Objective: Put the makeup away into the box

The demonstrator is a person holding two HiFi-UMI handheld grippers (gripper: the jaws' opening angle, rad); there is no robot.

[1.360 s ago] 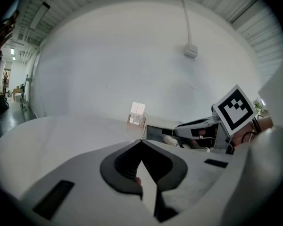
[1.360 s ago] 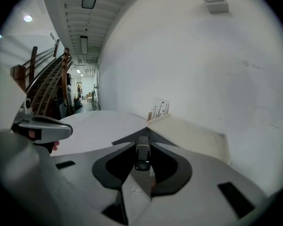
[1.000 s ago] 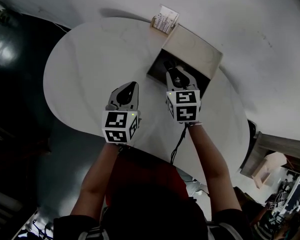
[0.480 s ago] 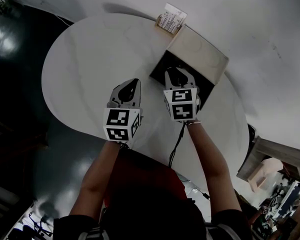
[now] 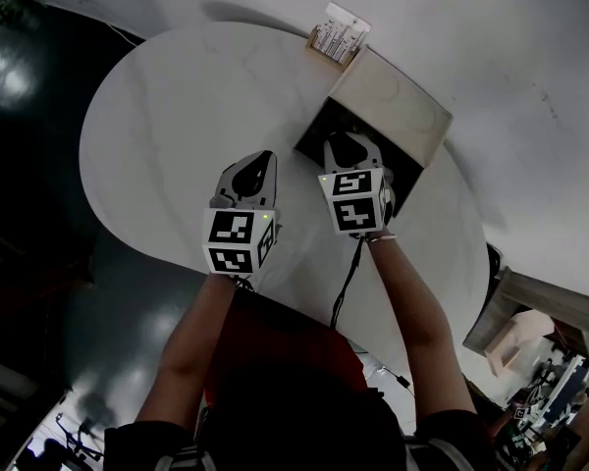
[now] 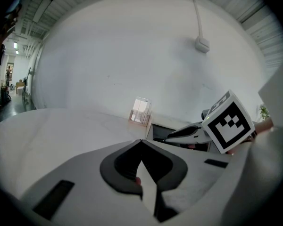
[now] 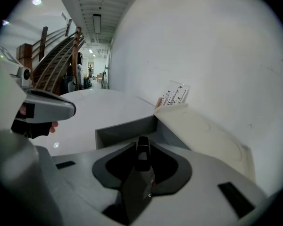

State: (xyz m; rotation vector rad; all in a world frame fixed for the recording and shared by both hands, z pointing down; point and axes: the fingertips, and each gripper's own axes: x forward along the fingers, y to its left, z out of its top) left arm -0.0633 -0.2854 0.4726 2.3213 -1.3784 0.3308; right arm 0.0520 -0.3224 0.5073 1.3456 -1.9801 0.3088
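Your tabletop (image 5: 157,116) is plain white, like the wall (image 5: 491,27) beyond it, and the floor (image 5: 29,165) to the left is glossy black. Your left tool (image 5: 263,160) and your right tool (image 5: 340,145) are pale grey with black pads, each bearing a cube of black-and-white square markers. The makeup tube (image 7: 142,150) is shiny black. The box (image 5: 398,106), far right, has a cream lid and a dark inside. Your shirt (image 5: 275,341) is red.
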